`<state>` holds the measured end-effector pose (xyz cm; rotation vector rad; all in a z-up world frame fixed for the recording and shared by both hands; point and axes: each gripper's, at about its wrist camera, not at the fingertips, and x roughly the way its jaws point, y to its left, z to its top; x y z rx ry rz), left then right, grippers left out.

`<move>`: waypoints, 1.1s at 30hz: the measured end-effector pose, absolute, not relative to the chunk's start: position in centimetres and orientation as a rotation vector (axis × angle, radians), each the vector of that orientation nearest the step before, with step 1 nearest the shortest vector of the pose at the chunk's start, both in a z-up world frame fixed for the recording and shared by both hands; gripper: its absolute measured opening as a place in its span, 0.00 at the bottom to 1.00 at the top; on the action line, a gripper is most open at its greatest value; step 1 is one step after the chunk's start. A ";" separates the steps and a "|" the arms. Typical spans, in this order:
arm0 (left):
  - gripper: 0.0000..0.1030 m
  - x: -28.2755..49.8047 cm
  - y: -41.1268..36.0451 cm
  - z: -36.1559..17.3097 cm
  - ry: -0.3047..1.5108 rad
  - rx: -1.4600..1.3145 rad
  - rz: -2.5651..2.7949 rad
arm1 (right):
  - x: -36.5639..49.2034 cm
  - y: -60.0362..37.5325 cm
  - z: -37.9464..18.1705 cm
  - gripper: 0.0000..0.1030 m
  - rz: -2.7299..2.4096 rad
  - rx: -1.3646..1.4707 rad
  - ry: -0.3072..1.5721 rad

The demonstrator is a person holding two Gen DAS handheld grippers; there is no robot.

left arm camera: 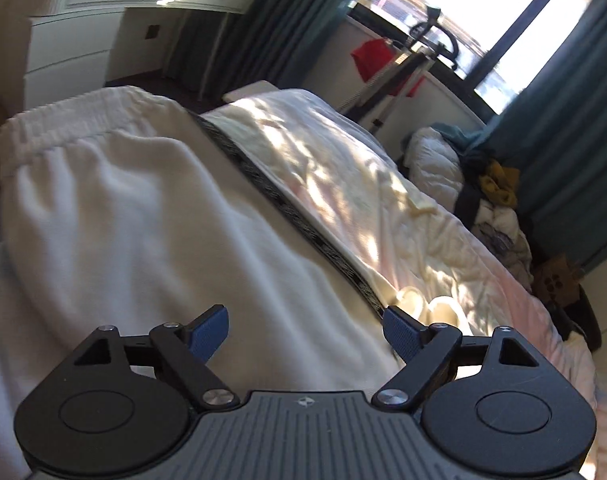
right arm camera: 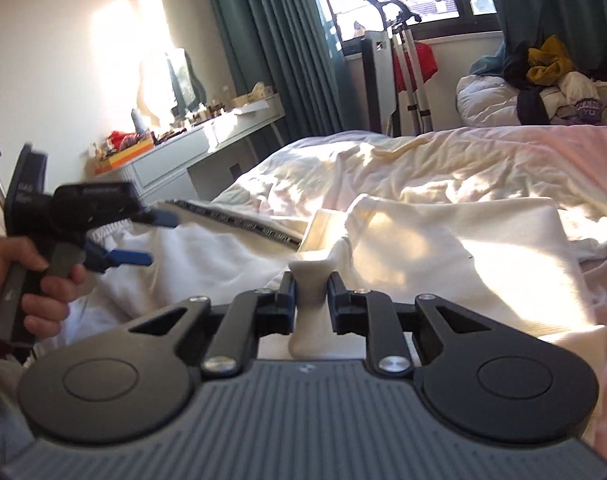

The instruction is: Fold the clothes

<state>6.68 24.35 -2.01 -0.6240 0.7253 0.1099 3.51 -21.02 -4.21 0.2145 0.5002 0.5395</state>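
On the bed (right arm camera: 463, 152), the right tool (right arm camera: 311, 296) pinches a bunched fold of the white garment (right arm camera: 443, 256). A hand (right arm camera: 27, 280) tilts the left tool (left arm camera: 305, 330) downward above the cloth, jaws spread wide, gripping nothing.

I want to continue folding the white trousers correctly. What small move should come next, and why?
Probably bring the open left hand-held gripper down onto the waistband and close: its jaws hold nothing, while the right hand-held gripper is clamped on a bunch of the white trousers.
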 end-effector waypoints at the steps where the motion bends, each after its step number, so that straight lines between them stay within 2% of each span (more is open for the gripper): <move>1: 0.84 5.7 25.9 -1.8 0.707 -0.662 0.137 | 3.4 -21.8 -3.9 0.20 0.523 0.236 0.492; 6: 0.87 1.0 31.2 -3.3 0.594 -0.852 0.202 | 3.5 -25.3 -3.4 0.20 0.379 0.287 0.471; 12: 0.87 0.7 34.1 -5.1 0.593 -0.967 0.272 | 4.7 -26.0 -4.7 0.20 0.320 0.320 0.492; 16: 0.87 1.8 34.4 -5.7 0.585 -0.966 0.311 | 6.3 -23.6 -8.0 0.20 0.307 0.253 0.628; 19: 0.87 2.2 34.7 -6.2 0.537 -1.006 0.309 | 7.3 -22.1 -10.9 0.16 0.265 0.213 0.725; 23: 0.86 3.1 36.0 -7.5 0.502 -1.067 0.313 | 6.1 -21.1 -9.7 0.20 0.254 0.122 0.595; 26: 0.83 3.6 36.9 -8.4 0.476 -1.115 0.321 | 6.3 -21.5 -9.3 0.20 0.291 0.170 0.592; 27: 0.75 3.7 37.1 -8.5 0.464 -1.128 0.330 | 6.8 -21.5 -9.9 0.19 0.290 0.175 0.637; 29: 0.52 3.8 37.2 -8.5 0.436 -1.139 0.349 | 7.4 -21.6 -11.3 0.18 0.287 0.183 0.690; 30: 0.44 4.0 37.1 -8.3 0.431 -1.125 0.352 | 7.3 -21.6 -11.4 0.18 0.288 0.186 0.684; 32: 0.18 4.2 36.5 -7.2 0.414 -1.062 0.360 | 7.4 -21.6 -11.2 0.18 0.289 0.188 0.683; 33: 0.14 4.2 36.1 -6.5 0.405 -1.025 0.363 | 7.4 -21.6 -11.2 0.18 0.287 0.196 0.685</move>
